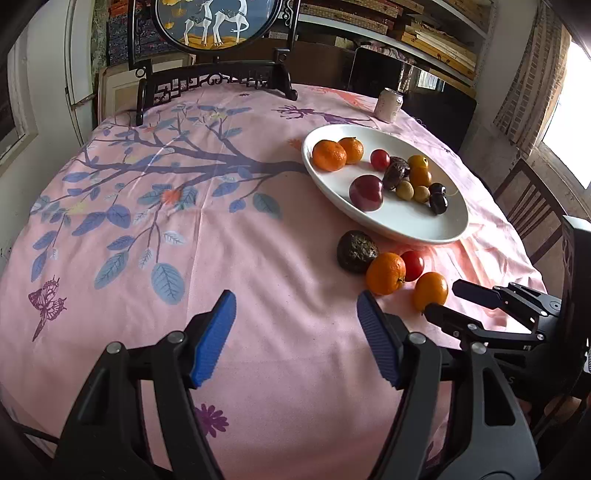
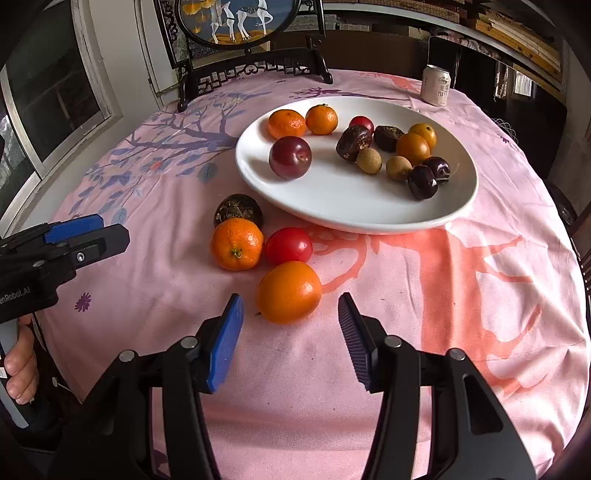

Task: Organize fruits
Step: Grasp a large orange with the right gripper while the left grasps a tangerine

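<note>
A white plate holds several fruits: two mandarins, a plum, dates, longans and small oranges. On the cloth in front of it lie a smooth orange, a mandarin, a red tomato and a dark wrinkled fruit. My right gripper is open, its fingers just short of the smooth orange on either side. My left gripper is open and empty over bare cloth, left of the loose fruits. The plate also shows in the left wrist view.
A pink printed cloth covers the round table. A drink can stands beyond the plate. A dark wooden stand with a round deer picture sits at the table's far edge. A chair is at the right.
</note>
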Motion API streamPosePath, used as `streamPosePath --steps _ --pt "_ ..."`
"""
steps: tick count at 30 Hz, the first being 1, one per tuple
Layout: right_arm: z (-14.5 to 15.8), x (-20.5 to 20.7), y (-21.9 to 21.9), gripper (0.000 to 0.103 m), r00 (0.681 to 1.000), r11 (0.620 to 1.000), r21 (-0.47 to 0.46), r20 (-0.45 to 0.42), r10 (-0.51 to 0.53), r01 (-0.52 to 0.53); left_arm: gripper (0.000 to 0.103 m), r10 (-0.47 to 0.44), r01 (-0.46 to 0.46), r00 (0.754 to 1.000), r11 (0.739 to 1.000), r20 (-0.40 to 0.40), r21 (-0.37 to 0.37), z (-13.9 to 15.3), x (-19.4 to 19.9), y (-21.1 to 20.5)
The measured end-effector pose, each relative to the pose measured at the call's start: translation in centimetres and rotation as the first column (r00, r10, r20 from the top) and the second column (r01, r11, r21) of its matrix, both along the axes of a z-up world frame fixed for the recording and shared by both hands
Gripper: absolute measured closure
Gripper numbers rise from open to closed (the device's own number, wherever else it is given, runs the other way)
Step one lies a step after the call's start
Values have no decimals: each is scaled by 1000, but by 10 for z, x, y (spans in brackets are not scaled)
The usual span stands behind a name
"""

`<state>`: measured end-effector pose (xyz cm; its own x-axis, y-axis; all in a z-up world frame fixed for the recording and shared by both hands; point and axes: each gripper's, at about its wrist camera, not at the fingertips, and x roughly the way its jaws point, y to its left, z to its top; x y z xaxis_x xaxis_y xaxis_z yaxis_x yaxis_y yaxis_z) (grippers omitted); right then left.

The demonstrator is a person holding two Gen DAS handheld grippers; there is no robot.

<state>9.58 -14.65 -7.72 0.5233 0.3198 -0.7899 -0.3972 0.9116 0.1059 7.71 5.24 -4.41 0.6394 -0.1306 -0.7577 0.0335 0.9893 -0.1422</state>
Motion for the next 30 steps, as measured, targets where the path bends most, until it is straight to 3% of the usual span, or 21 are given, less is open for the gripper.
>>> streamPosePath --steps 7,9,15,23,30 --pt "-13 11 7 49 999 1000 6 -32 4 -4 33 -4 4 1000 1000 -8 -5 -1 -1 -2" --pt "-15 11 10 63 1000 1000 -12 -9 2 -2 33 -3 3 1000 1000 -12 -5 -1 0 -3" --pt "-2 -1 0 63 1000 1000 27 14 12 -12 33 -15 16 999 1000 -33 12 -5 2 -14" --pt "2 -17 -46 63 998 996 75 26 -58 56 33 -94 100 990 993 -106 56 -23 16 -58" --pt "3 -28 -80 63 994 988 118 31 -104 100 34 -87 100 985 991 -146 86 -38 43 -85"
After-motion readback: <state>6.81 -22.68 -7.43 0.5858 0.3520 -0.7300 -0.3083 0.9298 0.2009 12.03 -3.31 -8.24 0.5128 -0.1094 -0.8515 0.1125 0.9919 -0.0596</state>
